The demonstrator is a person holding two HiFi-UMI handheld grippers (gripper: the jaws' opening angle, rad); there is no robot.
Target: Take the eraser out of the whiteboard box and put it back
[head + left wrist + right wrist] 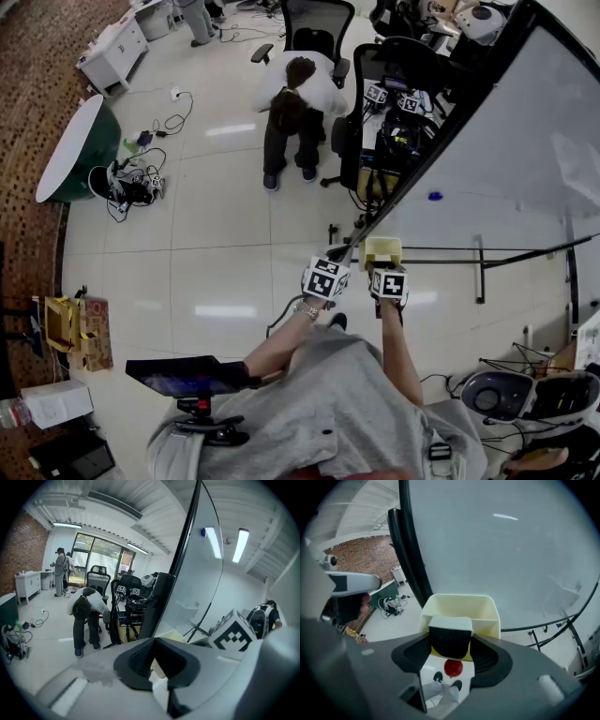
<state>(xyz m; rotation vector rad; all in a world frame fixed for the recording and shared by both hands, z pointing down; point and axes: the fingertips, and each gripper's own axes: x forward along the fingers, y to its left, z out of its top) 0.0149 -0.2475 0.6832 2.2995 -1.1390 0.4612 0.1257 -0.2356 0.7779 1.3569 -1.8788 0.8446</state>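
A cream whiteboard box [459, 603] hangs at the lower edge of the whiteboard [506, 141]. In the right gripper view the eraser [450, 637], white-backed with black felt, sits just in front of the box's front wall. My right gripper [451, 645] is shut on its two sides. From the head view the box [382, 248] shows above my right gripper [383, 262], and the eraser is hidden there. My left gripper [340, 255] hovers just left of the box with its jaws shut and nothing in them; its own view shows the box corner [172, 635] past its tips [153, 641].
A small red round thing [453, 667] shows below the eraser. The whiteboard's stand bars [478, 272] run along the floor to the right. A person [295, 103] bends over by office chairs behind. A dark screen on a tripod [178, 375] stands at my left.
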